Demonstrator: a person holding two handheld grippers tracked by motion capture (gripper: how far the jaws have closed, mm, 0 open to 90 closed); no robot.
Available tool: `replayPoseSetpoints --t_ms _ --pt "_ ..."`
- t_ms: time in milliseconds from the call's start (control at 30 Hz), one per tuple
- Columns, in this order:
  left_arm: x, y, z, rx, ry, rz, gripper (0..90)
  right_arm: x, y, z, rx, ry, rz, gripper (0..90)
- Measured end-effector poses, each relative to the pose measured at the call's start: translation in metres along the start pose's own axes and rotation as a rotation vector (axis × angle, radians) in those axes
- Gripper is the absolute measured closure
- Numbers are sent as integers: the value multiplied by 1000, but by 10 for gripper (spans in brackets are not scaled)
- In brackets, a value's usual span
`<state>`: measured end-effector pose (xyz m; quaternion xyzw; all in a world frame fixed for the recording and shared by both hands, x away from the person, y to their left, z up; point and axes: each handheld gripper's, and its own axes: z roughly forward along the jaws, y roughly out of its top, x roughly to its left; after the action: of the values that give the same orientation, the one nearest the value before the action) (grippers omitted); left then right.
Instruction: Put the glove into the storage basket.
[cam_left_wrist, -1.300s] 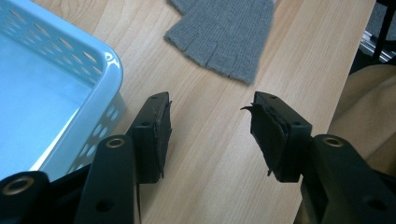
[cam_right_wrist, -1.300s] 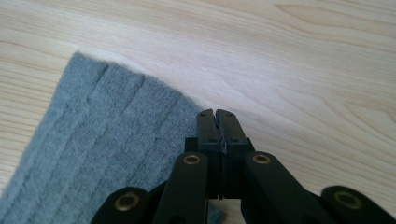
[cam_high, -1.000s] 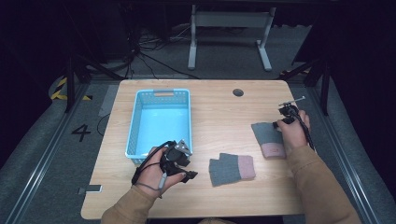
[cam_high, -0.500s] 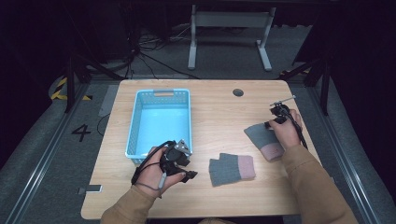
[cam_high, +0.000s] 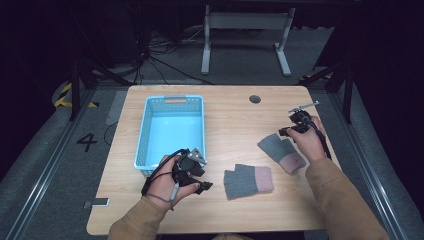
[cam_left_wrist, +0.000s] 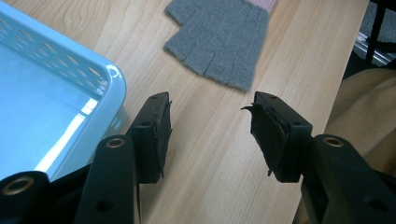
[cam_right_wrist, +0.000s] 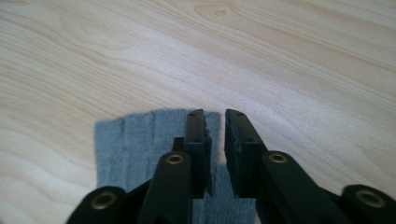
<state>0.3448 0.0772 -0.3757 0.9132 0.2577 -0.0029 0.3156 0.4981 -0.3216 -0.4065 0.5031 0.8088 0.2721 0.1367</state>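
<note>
A pale wooden table (cam_high: 235, 125) stands on a dark studio floor strewn with cables, a person's tan-sleeved forearms reaching in from its near edge. The right gripper (cam_high: 290, 130), its black jaws drawn to a narrow slit in the right gripper view, sits over the finger end of a grey knitted fingerless glove with a pink cuff (cam_high: 281, 152); whether any fabric is pinched between the jaws cannot be told. Over the past second that hand has slid toward the table's middle and the glove has come with it, turning so its pink cuff now points at the person, which suggests the glove is being dragged or gathered, perhaps toward its mate. The left gripper (cam_high: 200, 186) has stayed put near the front edge, jaws spread wide and empty. Just ahead of it lies a second grey glove with a pink cuff (cam_high: 248, 181), flat on the wood, close but untouched; in the left gripper view its finger end (cam_left_wrist: 219, 42) sits beyond the open jaws. Beside that hand stands an empty light-blue perforated plastic basket (cam_high: 145, 130), its corner nearly touching the left gripper.
</note>
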Motion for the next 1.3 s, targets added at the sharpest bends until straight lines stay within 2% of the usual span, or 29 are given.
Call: replayPoseSetpoints --t_ms 33,67,100,167,233,333,400,467,667,733,833,967,1167,1300 --pt "0 0 0 0 0 0 487 0 0 0 0 0 0 751" --pt "1 0 -1 -2 -1 1 487 0 -1 -4 -5 9 -9 718" --pt "1 1 -2 -4 1 -1 486 0 -5 -10 -15 5 -25 633" --pt "1 1 -3 -6 1 2 486 0 -6 -12 -16 6 -29 603" --pt "1 2 -2 -8 0 4 487 1 -12 -18 0 25 -32 512" --pt "1 1 -2 -7 -2 0 487 2 -18 -20 21 27 -45 441" --pt "1 1 -2 -6 -2 0 486 3 -20 -19 28 24 -49 432" --pt "1 1 -3 -6 -2 -2 487 5 -26 -15 58 16 -66 393" --pt "1 1 -3 -9 -1 -4 487 10 -33 -4 115 11 -92 364" --pt "1 1 -3 -9 -1 -3 487 11 -34 -3 120 9 -104 362" --pt "1 1 -3 -7 -2 -4 486 16 -36 1 155 7 -120 356" --pt "1 0 -3 -9 -2 -3 486 19 -37 4 174 1 -125 350" --pt "0 0 -3 -9 -1 -5 486 23 -36 6 196 -27 -137 395" --pt "0 -1 -4 -10 1 -6 486 26 -35 2 212 -17 -146 660"
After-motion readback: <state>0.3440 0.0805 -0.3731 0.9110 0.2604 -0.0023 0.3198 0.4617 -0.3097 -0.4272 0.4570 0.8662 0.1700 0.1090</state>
